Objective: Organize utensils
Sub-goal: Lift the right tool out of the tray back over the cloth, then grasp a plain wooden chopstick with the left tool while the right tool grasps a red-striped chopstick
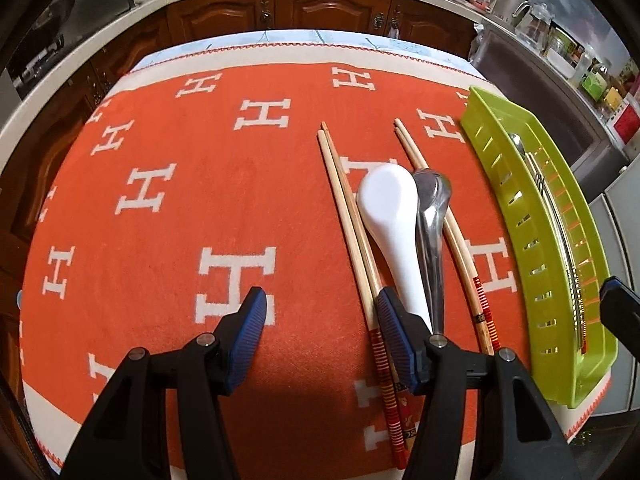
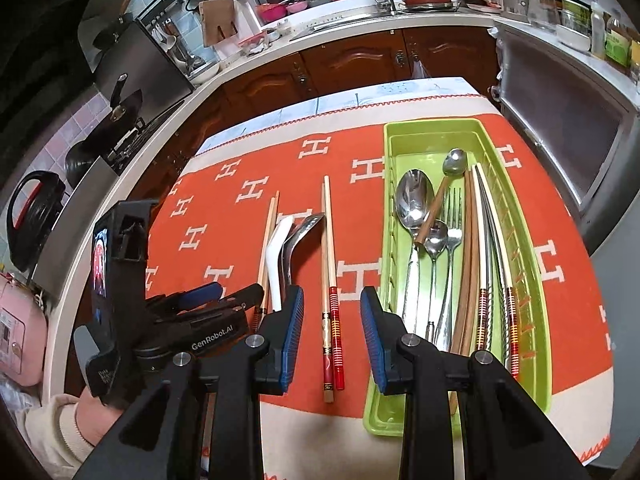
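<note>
On the orange cloth lie a pair of chopsticks (image 1: 352,232), a white ceramic spoon (image 1: 390,216), a metal spoon (image 1: 430,232) and a second pair of chopsticks (image 1: 460,248). My left gripper (image 1: 320,344) is open, low over the cloth, with the first pair's handle ends by its right finger. The green utensil tray (image 2: 536,264) holds spoons, a fork and chopsticks. My right gripper (image 2: 330,336) is open, its fingers on either side of the second pair's (image 2: 330,272) red handle ends. The left gripper (image 2: 200,312) shows in the right wrist view.
The table is covered by an orange cloth with white H marks (image 1: 160,200). Wooden kitchen cabinets (image 1: 320,12) and a cluttered counter stand behind it. A grey appliance (image 2: 568,120) stands right of the table. The tray (image 1: 560,240) sits at the table's right edge.
</note>
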